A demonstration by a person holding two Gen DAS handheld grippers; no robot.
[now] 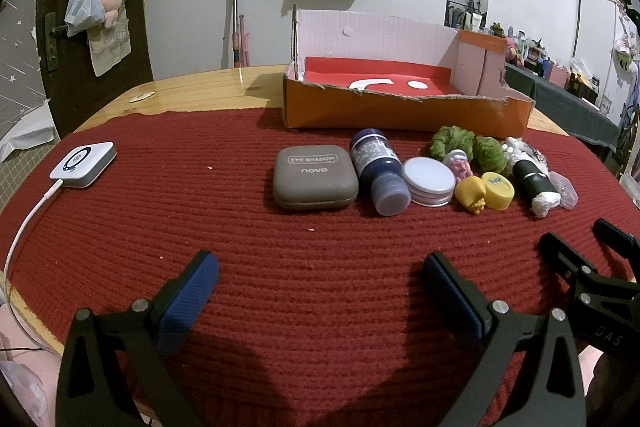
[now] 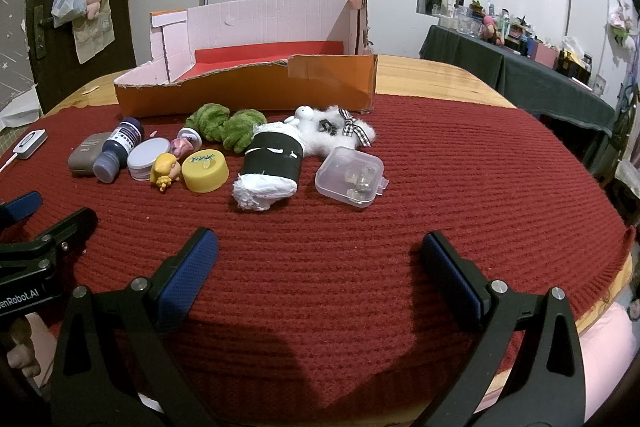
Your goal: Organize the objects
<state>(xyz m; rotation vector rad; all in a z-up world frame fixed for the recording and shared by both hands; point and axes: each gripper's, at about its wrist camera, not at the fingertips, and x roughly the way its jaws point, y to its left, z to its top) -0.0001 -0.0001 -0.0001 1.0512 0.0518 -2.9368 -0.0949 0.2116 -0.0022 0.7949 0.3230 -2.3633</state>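
- Your left gripper (image 1: 320, 277) hangs low over the near part of the red knitted mat (image 1: 280, 235), its blue pads spread wide with nothing between them.
- Your right gripper (image 2: 320, 257) is likewise released and empty, its jaws wide apart over the mat's near right side.
- The objects lie in a row across the middle of the mat, just in front of the orange cardboard box (image 1: 400, 113).
- From left to right you have the grey eye shadow case (image 1: 315, 175), the dark blue bottle (image 1: 380, 177) lying on its side beside it, then the round white-lidded tin (image 1: 429, 181).
- Next come the yellow figurine (image 1: 472, 194) and the yellow cap (image 1: 497, 190), close together, with a small pink figure (image 1: 460, 165) just behind them.
- Two green fuzzy pieces (image 2: 224, 127) sit nearer the box.
- The black-and-white bundle (image 2: 270, 165) lies to the right, with a white fluffy toy (image 2: 340, 131) behind it and the clear plastic case (image 2: 350, 177) just beside it.
- The box stands open at the far side, its floor lined red.
- A white device (image 1: 84, 163) with a cable rests at the mat's far left.
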